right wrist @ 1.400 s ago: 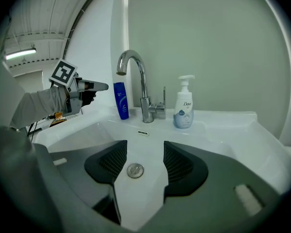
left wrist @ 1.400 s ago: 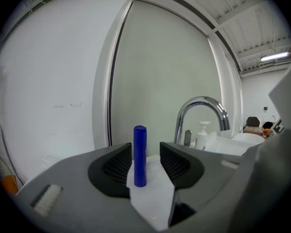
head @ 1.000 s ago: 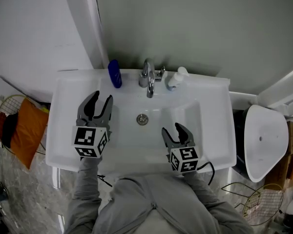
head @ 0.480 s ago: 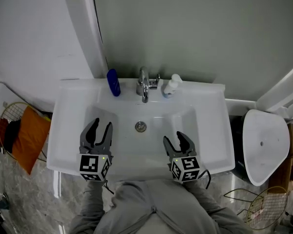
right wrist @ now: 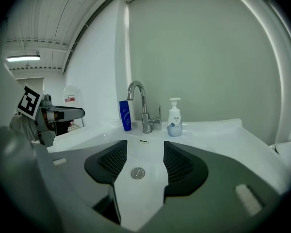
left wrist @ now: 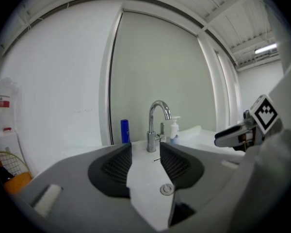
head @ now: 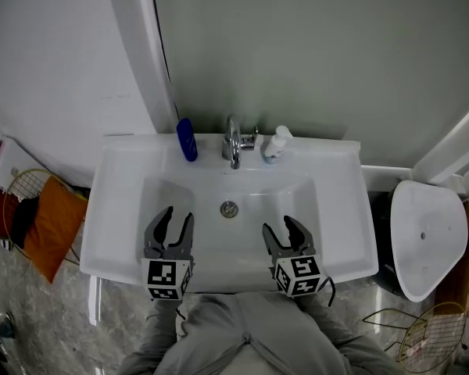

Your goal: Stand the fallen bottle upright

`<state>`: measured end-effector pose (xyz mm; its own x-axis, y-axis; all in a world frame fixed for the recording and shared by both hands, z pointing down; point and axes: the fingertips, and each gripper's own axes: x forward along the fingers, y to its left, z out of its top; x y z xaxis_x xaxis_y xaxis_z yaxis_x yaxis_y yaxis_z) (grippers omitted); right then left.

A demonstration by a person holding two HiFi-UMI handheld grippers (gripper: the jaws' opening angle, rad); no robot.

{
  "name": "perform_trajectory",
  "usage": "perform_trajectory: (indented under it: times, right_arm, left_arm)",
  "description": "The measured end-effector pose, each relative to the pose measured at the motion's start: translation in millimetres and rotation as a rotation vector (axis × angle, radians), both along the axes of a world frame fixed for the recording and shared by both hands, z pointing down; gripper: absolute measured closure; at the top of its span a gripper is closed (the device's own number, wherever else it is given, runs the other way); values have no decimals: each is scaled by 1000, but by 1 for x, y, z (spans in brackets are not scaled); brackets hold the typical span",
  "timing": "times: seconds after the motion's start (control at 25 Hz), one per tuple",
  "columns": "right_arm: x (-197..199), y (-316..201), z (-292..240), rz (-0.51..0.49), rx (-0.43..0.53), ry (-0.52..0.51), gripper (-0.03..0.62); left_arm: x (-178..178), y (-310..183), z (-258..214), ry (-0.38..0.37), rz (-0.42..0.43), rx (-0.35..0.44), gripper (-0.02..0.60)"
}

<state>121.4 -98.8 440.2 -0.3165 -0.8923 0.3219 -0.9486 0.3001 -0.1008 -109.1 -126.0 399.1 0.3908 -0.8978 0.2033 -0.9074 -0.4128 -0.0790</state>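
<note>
left gripper (head: 177,214) now nearer sink front rim (head: 227,266)

You are in a washroom. A white sink (head: 117,209) is set against the wall, with a chrome tap (head: 233,141) at the middle of its back rim. A bottle (head: 187,139) stands at the rim's left and a soap pump (head: 276,143) at its right. Just right of the sink is another white ceramic fixture (head: 426,237). The floor (head: 31,311) below the sink is grey and marbled.

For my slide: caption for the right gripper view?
Open right tool over the sink, facing tap, upright blue bottle and soap dispenser.
</note>
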Motion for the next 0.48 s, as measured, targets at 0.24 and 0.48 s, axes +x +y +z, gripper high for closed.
perform_trajectory:
  times: [0.24,0.48]
  right_arm:
    - [-3,2,-8,-5,27,4,358]
    - [-3,-1,-15,-6,47,25,358]
  left_arm:
    - [7,3,-1,-17,14,10,388]
    - [12,4,-10,-11,14,24,388]
